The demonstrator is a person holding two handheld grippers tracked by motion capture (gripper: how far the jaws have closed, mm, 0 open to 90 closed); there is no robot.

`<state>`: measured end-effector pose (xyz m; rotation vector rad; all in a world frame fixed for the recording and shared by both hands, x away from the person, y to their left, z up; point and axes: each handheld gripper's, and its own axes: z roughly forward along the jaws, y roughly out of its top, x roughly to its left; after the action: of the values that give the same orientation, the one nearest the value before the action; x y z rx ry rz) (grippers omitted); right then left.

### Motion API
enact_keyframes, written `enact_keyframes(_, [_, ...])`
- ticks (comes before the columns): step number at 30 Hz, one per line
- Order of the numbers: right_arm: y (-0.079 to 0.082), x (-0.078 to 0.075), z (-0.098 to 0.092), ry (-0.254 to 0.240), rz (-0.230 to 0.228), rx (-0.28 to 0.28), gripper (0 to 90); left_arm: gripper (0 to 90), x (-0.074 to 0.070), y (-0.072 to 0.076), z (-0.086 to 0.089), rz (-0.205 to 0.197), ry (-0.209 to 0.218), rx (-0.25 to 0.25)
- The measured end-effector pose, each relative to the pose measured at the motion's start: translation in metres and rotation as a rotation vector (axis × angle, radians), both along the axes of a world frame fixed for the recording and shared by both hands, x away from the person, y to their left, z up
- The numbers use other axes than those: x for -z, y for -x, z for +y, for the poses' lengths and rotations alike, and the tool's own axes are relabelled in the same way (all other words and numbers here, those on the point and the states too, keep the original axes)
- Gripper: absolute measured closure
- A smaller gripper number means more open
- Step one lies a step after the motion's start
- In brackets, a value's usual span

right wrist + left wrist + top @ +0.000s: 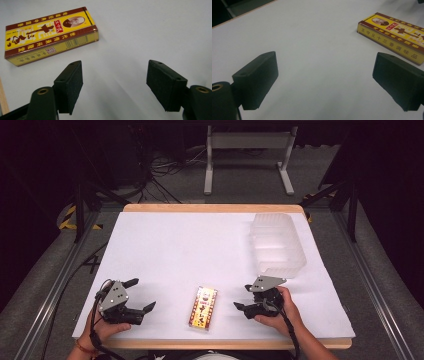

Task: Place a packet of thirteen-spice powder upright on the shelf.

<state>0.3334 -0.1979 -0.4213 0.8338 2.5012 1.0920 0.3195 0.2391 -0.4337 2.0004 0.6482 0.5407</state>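
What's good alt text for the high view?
A yellow and brown box lies flat near the front edge of a white table, between the left hand-held gripper and the right hand-held gripper, both open and holding nothing. A translucent plastic bin sits at the far right.

Yellow and maroon box (203, 307), shut, flat, near table's front edge

The box (203, 307) is showing glossy printed card, yellow and brown. Beside it the white sheet (175, 250) is lying matt and smooth over a wooden table (215, 208). Beyond the box, the tub (277, 244) is looking like frosted, translucent plastic. The gripper pads (72, 85) are looking matt, black and rubbery.
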Motion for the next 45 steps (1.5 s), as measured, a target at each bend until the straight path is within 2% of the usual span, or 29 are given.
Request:
enact_keyframes(2, [0.000,0.001,0.000,0.000,0.003,-0.002,29.7,7.0,0.002,0.000,0.001,0.013,0.007,-0.006])
enact_keyframes(4, [-0.001,0.003,0.002,-0.003,0.016,-0.005,29.8,7.2,0.003,0.001,0.002,0.012,0.005,-0.020])
enact_keyframes(6, [0.000,0.003,0.004,0.004,0.014,-0.008,29.7,7.2,0.003,0.002,0.004,0.012,0.021,-0.022])
enact_keyframes(8, [0.001,0.002,0.008,0.012,0.014,-0.015,30.4,7.3,0.003,0.005,0.005,0.009,0.012,-0.022])
enact_keyframes(11, [0.000,0.001,0.016,0.021,0.017,-0.033,39.1,7.3,0.004,0.009,0.006,0.008,0.006,-0.023])
enact_keyframes(13, [0.000,0.001,0.018,0.021,0.024,-0.032,40.3,7.3,0.006,0.010,0.006,0.016,0.005,-0.027])
enact_keyframes(15, [-0.003,0.001,0.023,0.001,0.055,-0.031,39.6,7.4,0.007,0.013,0.005,0.021,-0.002,-0.026])
enact_keyframes(18, [-0.007,0.001,0.033,-0.034,0.128,-0.040,34.9,7.5,0.008,0.016,0.002,0.021,-0.022,-0.021])
enact_keyframes(21, [-0.009,0.005,0.047,-0.028,0.193,-0.064,31.1,7.5,0.010,0.018,-0.001,0.026,-0.037,-0.018])
enact_keyframes(22, [-0.011,0.007,0.052,-0.027,0.223,-0.065,29.8,7.5,0.010,0.018,-0.002,0.026,-0.036,-0.017])
enact_keyframes(24, [-0.014,0.010,0.057,-0.030,0.252,-0.057,26.9,7.5,0.010,0.018,-0.003,0.028,-0.037,-0.017])
enact_keyframes(27, [-0.020,0.010,0.062,-0.056,0.288,-0.047,26.1,6.9,0.011,0.017,-0.004,0.028,-0.047,-0.018])
enact_keyframes(29, [-0.024,0.009,0.065,-0.104,0.323,-0.047,24.7,6.9,0.012,0.016,-0.005,0.031,-0.049,-0.015])
enact_keyframes(32, [-0.029,0.008,0.071,-0.120,0.341,-0.035,21.7,6.9,0.013,0.015,-0.006,0.031,-0.055,-0.010])
enact_keyframes(35, [-0.035,0.008,0.077,-0.128,0.358,0.003,21.5,6.9,0.013,0.014,-0.007,0.033,-0.058,-0.007])
enact_keyframes(39, [-0.040,0.010,0.090,-0.084,0.352,0.038,19.9,7.0,0.013,0.014,-0.008,0.031,-0.062,0.002])
enact_keyframes(43, [-0.048,0.008,0.106,-0.085,0.359,0.066,19.7,7.0,0.013,0.013,-0.009,0.031,-0.064,0.010])
enact_keyframes(45, [-0.050,0.006,0.117,-0.063,0.356,0.072,19.4,6.9,0.013,0.013,-0.009,0.031,-0.061,0.014])
